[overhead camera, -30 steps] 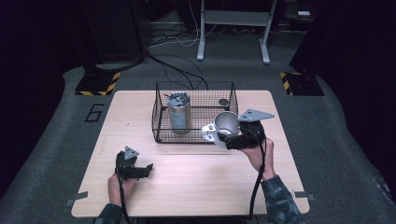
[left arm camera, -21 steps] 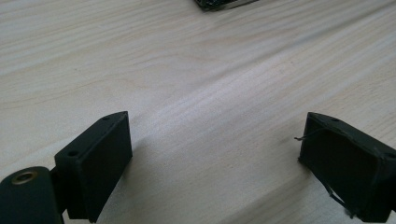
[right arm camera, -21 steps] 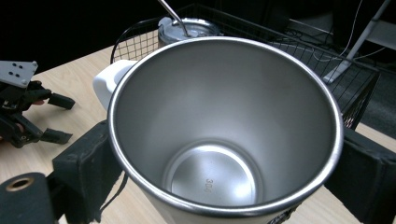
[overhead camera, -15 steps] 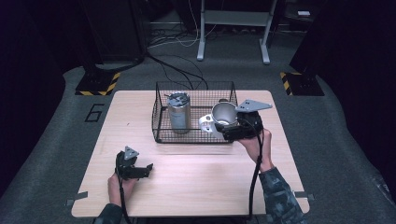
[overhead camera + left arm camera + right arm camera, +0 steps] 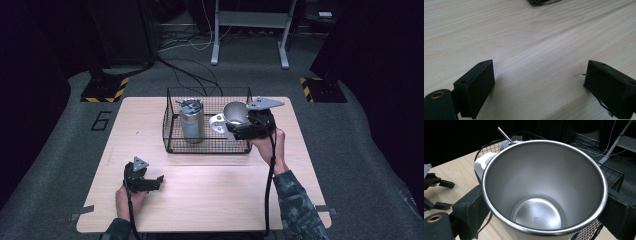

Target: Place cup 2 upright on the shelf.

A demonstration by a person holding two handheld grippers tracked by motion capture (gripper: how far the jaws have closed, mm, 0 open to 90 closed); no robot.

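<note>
Steel mug (image 5: 544,195) in right tool (image 5: 235,131), base hidden

Your right gripper (image 5: 239,131) is black with a grey plate on top, and the mug (image 5: 235,116) in it is brushed silver inside with a white outer wall and white handle. The basket (image 5: 172,131) at 12 o'clock is black wire, and the can (image 5: 191,121) in it is dull silver. Your left gripper (image 5: 150,181) at 7 o'clock is black too. The table (image 5: 215,195) is pale wood grain. On the grey floor you see yellow-and-black striped blocks (image 5: 105,89) at 10 and 2 o'clock.
</note>
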